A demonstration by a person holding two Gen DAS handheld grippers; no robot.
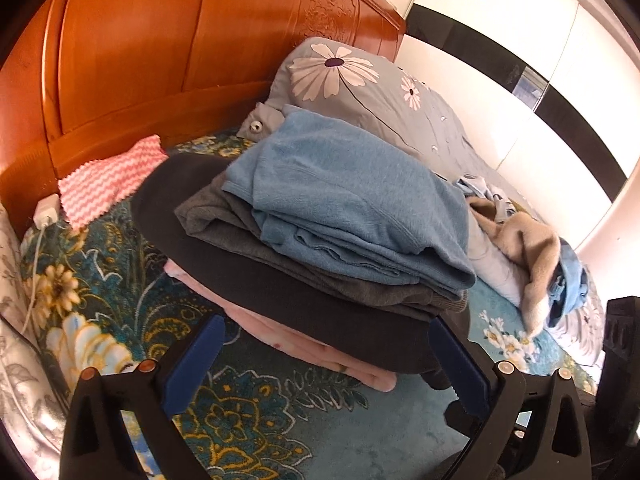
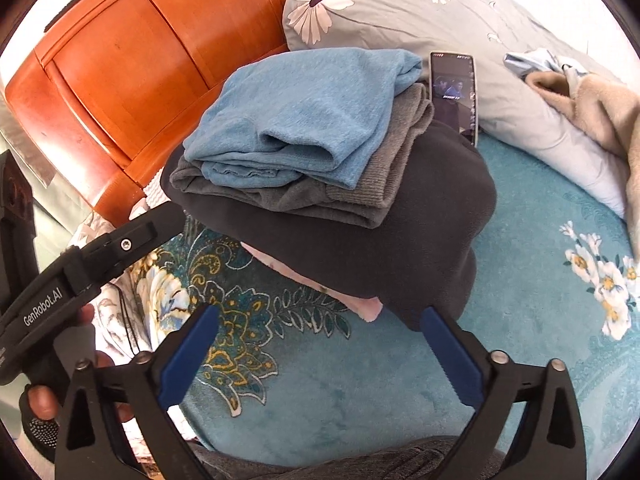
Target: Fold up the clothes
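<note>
A pile of folded clothes point(image 1: 320, 240) sits in the middle of the frame on the bed point(image 2: 520, 260), blue sweater point(image 2: 304, 120) on top. The left gripper point(image 1: 326, 334) and right gripper point(image 2: 320, 318) have jaws wide open, holding nothing.

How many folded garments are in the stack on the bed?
4 visible: the blue garment on top, the grey knit under it, the black fleece below, and the pink garment at the bottom, mostly covered. More could be hidden underneath.
</note>
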